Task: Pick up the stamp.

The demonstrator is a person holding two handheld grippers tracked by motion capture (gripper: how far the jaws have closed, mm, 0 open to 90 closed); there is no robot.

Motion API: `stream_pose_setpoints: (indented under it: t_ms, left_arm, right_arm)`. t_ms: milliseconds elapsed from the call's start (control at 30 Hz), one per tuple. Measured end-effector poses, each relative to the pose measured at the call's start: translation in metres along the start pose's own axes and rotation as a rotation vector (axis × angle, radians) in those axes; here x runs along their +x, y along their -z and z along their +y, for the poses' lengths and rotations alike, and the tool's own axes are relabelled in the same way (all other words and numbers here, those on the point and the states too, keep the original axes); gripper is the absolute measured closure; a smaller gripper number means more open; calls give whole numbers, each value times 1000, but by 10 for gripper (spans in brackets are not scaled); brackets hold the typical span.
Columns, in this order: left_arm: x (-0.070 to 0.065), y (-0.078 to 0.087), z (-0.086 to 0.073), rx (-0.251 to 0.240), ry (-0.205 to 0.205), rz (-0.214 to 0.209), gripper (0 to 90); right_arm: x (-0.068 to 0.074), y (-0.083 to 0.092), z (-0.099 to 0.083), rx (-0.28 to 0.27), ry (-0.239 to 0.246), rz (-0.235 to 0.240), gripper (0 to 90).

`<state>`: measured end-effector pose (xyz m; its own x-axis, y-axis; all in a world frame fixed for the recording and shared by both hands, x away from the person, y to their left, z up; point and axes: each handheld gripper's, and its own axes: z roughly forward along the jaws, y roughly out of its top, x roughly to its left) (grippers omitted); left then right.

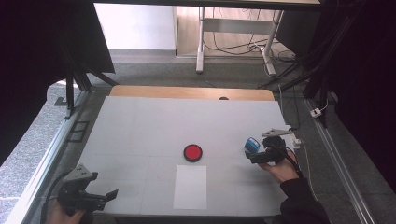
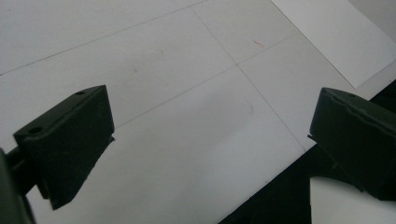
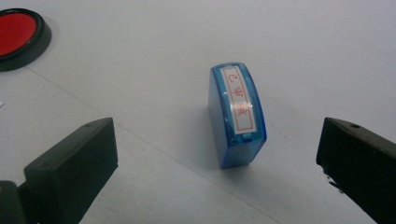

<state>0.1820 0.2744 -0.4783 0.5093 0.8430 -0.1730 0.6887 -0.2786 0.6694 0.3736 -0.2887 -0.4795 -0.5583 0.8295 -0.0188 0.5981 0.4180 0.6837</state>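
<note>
White sheeting covers your table (image 1: pixel 140 130), with a wooden strip along its far edge and grey floor and cables beyond. Near the middle sits a round red ink pad (image 1: pixel 193 152) in a black rim, and just in front of it, toward you, lies a sheet of paper (image 1: pixel 190 186).

Your right gripper (image 1: pixel 249 155) is at the right side of the table, jaws spread wide, pointing left at the stamp (image 1: pixel 252 144). In the right gripper view the stamp (image 3: pixel 237 114) stands on the table between the two jaws but ahead of them, touching neither; it is blue, with a white label in red characters on top. The ink pad (image 3: pixel 18 37) shows at that view's upper left, well apart from the stamp.

Your left gripper (image 1: pixel 109 196) hangs over the near left corner, jaws likewise wide apart and holding nothing. Its own view shows the table edge and a corner of the paper (image 2: pixel 336 42).
</note>
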Motion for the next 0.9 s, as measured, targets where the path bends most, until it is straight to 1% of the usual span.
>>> stream_pose_setpoints:
  t_ms: [67,100,133,167,267,367,400,433,467,500,533,667,733,800,833,900]
  left_arm:
    - [0,0,0,1,1,0,0]
    - [0,0,0,1,1,0,1]
    - [0,0,0,2,1,-1,1]
    - [0,0,0,1,1,-1,1]
    - [0,0,0,4,-1,-3,1]
    - [0,-1,0,6,-1,-1,2]
    - [0,-1,0,7,-1,-1,2]
    - [0,-1,0,7,0,-1,2]
    - [0,-1,0,8,0,-3,2]
    - [0,-1,0,8,0,-3,2]
    - [0,-1,0,8,1,-6,2]
    - [0,-1,0,8,2,-5,2]
    - [0,-1,0,9,2,-6,3]
    - [0,-1,0,9,2,-6,3]
    - [0,-1,0,9,2,-6,3]
    - [0,-1,0,9,2,-6,3]
  right_arm:
    - [-1,-2,1,4,4,2,0]
    - [-4,-5,3,16,12,-2,10]
    - [-5,-7,4,15,10,0,33]
    - [-7,-7,5,19,10,6,62]
    - [-9,-8,9,16,13,5,150]
    - [-11,-10,13,15,29,4,250]
    - [-11,-10,13,15,29,4,250]
    - [-12,-10,14,21,34,6,281]
    - [-14,-13,15,28,34,13,351]
    - [-14,-13,15,28,34,13,351]
    - [-16,-15,17,41,37,22,410]
    - [-19,-18,18,54,31,40,525]
    - [-20,-18,19,61,30,58,585]
    - [-20,-19,20,67,34,60,655]
    - [-20,-20,20,68,43,61,690]
    - [-20,-20,20,67,47,55,700]
